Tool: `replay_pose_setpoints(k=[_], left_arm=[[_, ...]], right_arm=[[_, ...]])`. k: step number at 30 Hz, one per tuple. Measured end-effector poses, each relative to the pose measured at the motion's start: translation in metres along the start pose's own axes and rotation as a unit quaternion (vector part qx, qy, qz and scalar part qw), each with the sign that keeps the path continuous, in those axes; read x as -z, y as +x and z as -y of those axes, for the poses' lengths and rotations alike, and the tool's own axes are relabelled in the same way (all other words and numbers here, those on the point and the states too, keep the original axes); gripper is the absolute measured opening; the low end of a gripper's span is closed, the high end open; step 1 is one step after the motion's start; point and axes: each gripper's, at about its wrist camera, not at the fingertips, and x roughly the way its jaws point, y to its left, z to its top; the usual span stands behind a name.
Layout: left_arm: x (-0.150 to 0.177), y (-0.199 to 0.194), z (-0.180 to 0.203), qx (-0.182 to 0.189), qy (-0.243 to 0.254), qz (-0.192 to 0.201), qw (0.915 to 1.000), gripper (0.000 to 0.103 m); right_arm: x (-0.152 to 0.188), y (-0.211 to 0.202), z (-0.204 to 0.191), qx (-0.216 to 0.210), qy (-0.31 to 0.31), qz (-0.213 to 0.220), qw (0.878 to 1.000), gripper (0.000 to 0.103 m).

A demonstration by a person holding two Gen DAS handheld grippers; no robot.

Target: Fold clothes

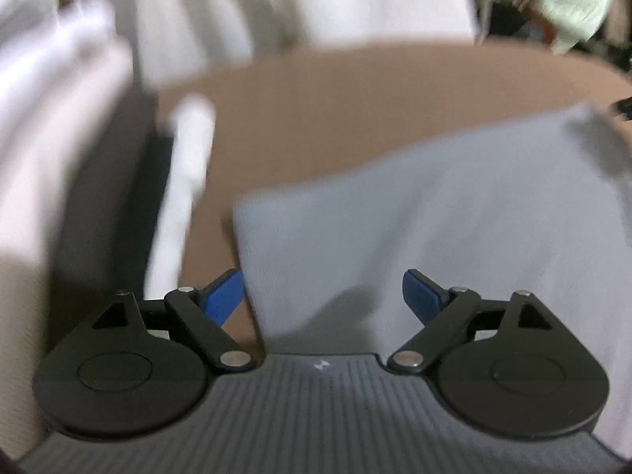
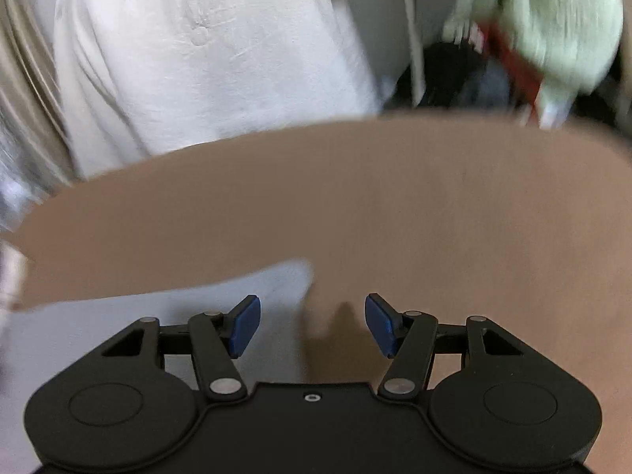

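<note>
A pale grey-blue folded garment (image 1: pixel 434 213) lies flat on the brown table (image 1: pixel 335 110). My left gripper (image 1: pixel 322 296) is open and empty, hovering over the garment's near left corner. In the right wrist view the same garment (image 2: pixel 177 308) shows at the lower left, one corner reaching toward the middle. My right gripper (image 2: pixel 312 324) is open and empty, above the garment's right edge and the bare brown table (image 2: pixel 434 205). Both views are blurred by motion.
White cloth (image 2: pixel 205 59) hangs behind the table's far edge. A pale green garment (image 2: pixel 553 19) over dark and red items sits at the back right. A white bar (image 1: pixel 185 181) and white fabric (image 1: pixel 51 110) stand at the left.
</note>
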Motion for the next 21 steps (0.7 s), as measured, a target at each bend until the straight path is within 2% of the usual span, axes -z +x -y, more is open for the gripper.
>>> replay_pose_setpoints(k=[2, 3, 4, 5, 6, 7, 8, 9, 10, 11, 13, 15, 17, 18, 19, 20, 21], left_arm=[[-0.001, 0.019, -0.002, -0.045, -0.015, 0.007, 0.9988, 0.089], [-0.003, 0.027, -0.005, -0.054, -0.026, 0.014, 0.9981, 0.089], [-0.005, 0.032, -0.009, -0.039, -0.046, 0.024, 0.9979, 0.082], [-0.006, 0.037, -0.013, -0.014, -0.069, 0.014, 0.9974, 0.071], [-0.008, 0.043, -0.016, 0.013, -0.092, 0.002, 0.9957, 0.054], [-0.009, 0.044, -0.016, 0.018, -0.113, -0.006, 0.9934, 0.050], [-0.013, 0.042, -0.013, 0.019, -0.107, -0.012, 0.9940, 0.042], [-0.016, 0.040, -0.009, 0.021, -0.096, -0.018, 0.9950, 0.012], [-0.020, 0.039, 0.001, 0.012, -0.061, -0.019, 0.9979, 0.004], [-0.022, 0.035, 0.011, -0.012, -0.021, -0.011, 0.9996, 0.004], [-0.024, 0.029, 0.028, -0.067, 0.037, 0.014, 0.9970, 0.004], [-0.022, 0.028, 0.038, -0.113, 0.063, 0.032, 0.9911, 0.005], [-0.019, 0.037, 0.045, -0.162, 0.087, 0.030, 0.9826, 0.004], [-0.018, 0.042, 0.048, -0.186, 0.098, 0.028, 0.9772, 0.005], [-0.017, 0.047, 0.051, -0.211, 0.110, 0.026, 0.9710, 0.010], [-0.015, 0.045, 0.051, -0.206, 0.111, 0.026, 0.9718, 0.013], [-0.013, 0.042, 0.051, -0.197, 0.111, 0.026, 0.9738, 0.021]], right_arm=[[0.011, 0.006, 0.014, -0.040, 0.071, -0.030, 0.996, 0.064], [0.018, 0.011, 0.015, -0.047, 0.096, -0.039, 0.994, 0.064], [0.025, 0.015, 0.014, -0.047, 0.110, -0.043, 0.992, 0.064], [0.031, 0.016, 0.007, -0.034, 0.105, -0.038, 0.993, 0.064], [0.034, 0.018, -0.002, -0.018, 0.080, -0.032, 0.996, 0.063], [0.036, 0.020, -0.015, -0.005, 0.037, -0.028, 0.999, 0.058], [0.037, 0.022, -0.028, 0.008, -0.006, -0.024, 1.000, 0.024], [0.039, 0.024, -0.042, 0.022, -0.060, -0.024, 0.998, 0.007], [0.041, 0.026, -0.059, 0.038, -0.128, -0.030, 0.991, 0.007], [0.042, 0.028, -0.070, 0.052, -0.177, -0.030, 0.982, 0.007], [0.040, 0.024, -0.080, 0.072, -0.213, -0.011, 0.974, 0.005], [0.037, 0.014, -0.079, 0.094, -0.206, 0.030, 0.974, 0.003], [0.038, 0.009, -0.078, 0.133, -0.206, 0.054, 0.968, 0.003], [0.040, 0.011, -0.081, 0.157, -0.220, 0.051, 0.961, 0.005], [0.045, 0.017, -0.088, 0.184, -0.251, 0.036, 0.950, 0.009], [0.050, 0.021, -0.095, 0.212, -0.284, 0.022, 0.935, 0.014], [0.058, 0.021, -0.102, 0.236, -0.318, 0.019, 0.918, 0.022]])
